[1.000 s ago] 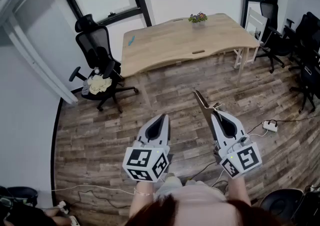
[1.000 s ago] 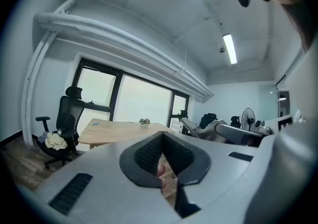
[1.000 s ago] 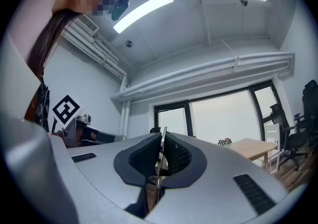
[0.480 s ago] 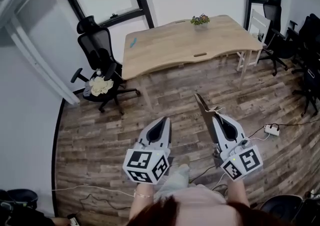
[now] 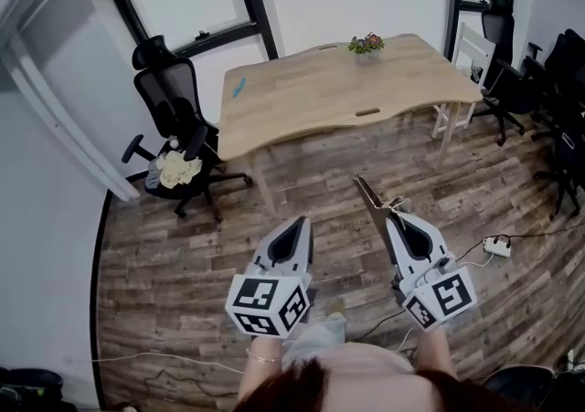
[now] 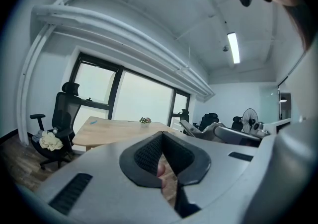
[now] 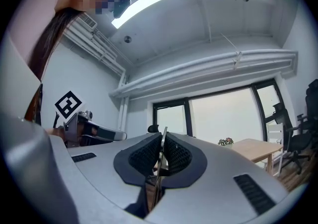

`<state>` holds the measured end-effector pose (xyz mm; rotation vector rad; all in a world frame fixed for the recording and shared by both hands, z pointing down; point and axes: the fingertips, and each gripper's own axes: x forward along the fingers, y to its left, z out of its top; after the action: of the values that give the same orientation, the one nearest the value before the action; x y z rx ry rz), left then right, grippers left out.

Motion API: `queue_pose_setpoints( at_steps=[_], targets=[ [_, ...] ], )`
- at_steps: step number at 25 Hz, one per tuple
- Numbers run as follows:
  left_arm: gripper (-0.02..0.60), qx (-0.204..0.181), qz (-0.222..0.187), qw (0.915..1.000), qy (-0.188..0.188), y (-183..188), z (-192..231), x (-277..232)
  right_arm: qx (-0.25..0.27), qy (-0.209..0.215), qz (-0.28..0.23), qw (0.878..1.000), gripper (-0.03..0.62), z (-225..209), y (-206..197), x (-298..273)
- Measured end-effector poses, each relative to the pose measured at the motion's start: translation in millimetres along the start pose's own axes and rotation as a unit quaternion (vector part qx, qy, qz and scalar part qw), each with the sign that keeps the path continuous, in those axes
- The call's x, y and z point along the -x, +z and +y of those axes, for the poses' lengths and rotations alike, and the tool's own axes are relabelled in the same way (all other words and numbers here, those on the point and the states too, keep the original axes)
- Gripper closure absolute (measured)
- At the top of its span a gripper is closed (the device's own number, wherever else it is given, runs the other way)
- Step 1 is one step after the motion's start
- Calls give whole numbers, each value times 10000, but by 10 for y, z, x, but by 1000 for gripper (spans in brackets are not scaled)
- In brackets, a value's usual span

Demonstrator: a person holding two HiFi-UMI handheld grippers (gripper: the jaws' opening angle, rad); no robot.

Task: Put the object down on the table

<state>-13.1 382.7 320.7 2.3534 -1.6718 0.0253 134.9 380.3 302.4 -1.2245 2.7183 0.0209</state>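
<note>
A long wooden table (image 5: pixel 320 95) stands across the room by the windows, well ahead of both grippers. My right gripper (image 5: pixel 395 216) is shut on a thin flat brownish strip (image 5: pixel 369 201) that sticks out past its tips toward the table. In the right gripper view the strip (image 7: pixel 162 141) shows edge-on, clamped between the black pads (image 7: pixel 180 157). My left gripper (image 5: pixel 296 224) is held level beside it over the plank floor. In the left gripper view its jaws (image 6: pixel 161 149) meet at the tip with nothing between them.
A black office chair (image 5: pixel 169 104) with a cream cloth (image 5: pixel 177 167) stands left of the table. A small plant (image 5: pixel 367 43) and a blue item (image 5: pixel 239 86) sit on the tabletop. Right: a white chair (image 5: pixel 471 52), black chairs (image 5: pixel 559 81), a power strip (image 5: pixel 495 245).
Both grippers have travelled a little forward over the floor toward the table with the person. The strip stays clamped in the right gripper.
</note>
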Motion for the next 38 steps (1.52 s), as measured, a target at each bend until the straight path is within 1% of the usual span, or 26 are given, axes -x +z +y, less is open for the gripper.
queue_pose_setpoints(
  at_steps=[11, 18, 22, 29, 38],
  targets=[
    [580, 28, -2, 9999, -99, 167, 494, -560, 147, -8, 105, 9998, 585, -248, -138, -749],
    [580, 2, -50, 9999, -146, 307, 833, -873, 101, -20, 139, 9999, 585, -363, -211, -1210],
    [580, 21, -32, 9996, -277, 345, 1018, -1047, 24, -111, 120, 9999, 585, -420, -261, -1454],
    [580, 122, 16, 9990, -429, 327, 1202, -1270, -2, -254, 158, 9996, 585, -511, -338, -1666],
    [580, 131, 10, 9977, -665, 366, 1190, -1540, -26, -347, 120, 9993, 585, -703, -357, -1836]
  ],
)
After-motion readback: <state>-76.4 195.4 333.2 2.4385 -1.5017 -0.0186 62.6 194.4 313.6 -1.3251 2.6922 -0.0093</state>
